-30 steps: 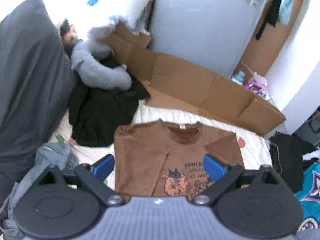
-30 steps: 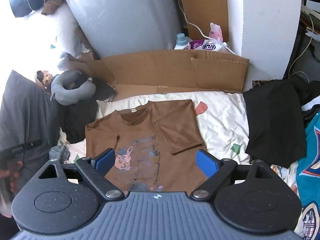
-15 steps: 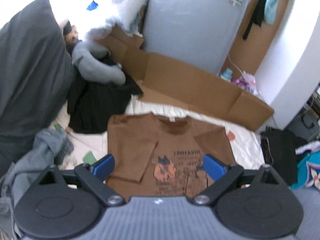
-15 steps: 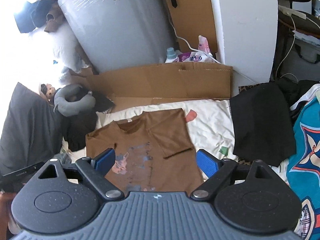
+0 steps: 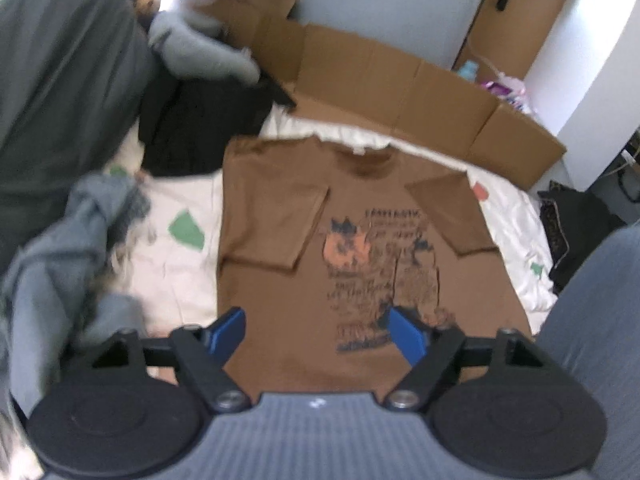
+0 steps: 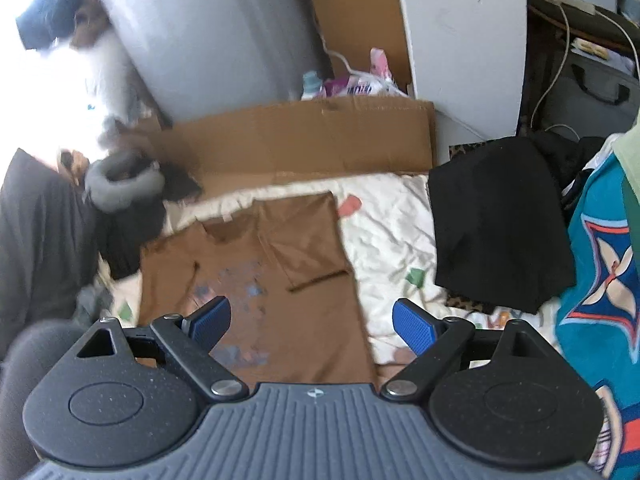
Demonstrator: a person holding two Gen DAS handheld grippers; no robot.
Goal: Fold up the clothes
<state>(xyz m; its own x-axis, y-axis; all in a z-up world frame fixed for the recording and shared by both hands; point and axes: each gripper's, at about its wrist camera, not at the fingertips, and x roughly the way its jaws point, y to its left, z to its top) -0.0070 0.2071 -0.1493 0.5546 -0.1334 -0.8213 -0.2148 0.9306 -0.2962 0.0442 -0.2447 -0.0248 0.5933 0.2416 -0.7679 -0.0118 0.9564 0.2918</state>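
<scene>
Brown tee [image 5: 360, 248] lies flat, print up, sleeves folded in, mid-frame on the bed [image 5: 180, 280], soft, light, floppy, likely best pinched at hem corners or shoulders; left tongs [image 5: 316, 334] and right tongs [image 6: 308, 322] both apart, empty above it.

One brown T-shirt [image 5: 360, 248] lies on the bed [image 5: 180, 280], with one grey garment [image 5: 60, 264] heaped to its left and one black garment [image 6: 496, 224] to its right. Beyond the T-shirt stands one cardboard sheet [image 5: 400, 80]. Two hand-held grippers are counted, one left [image 5: 318, 330] and one right [image 6: 312, 322].
</scene>
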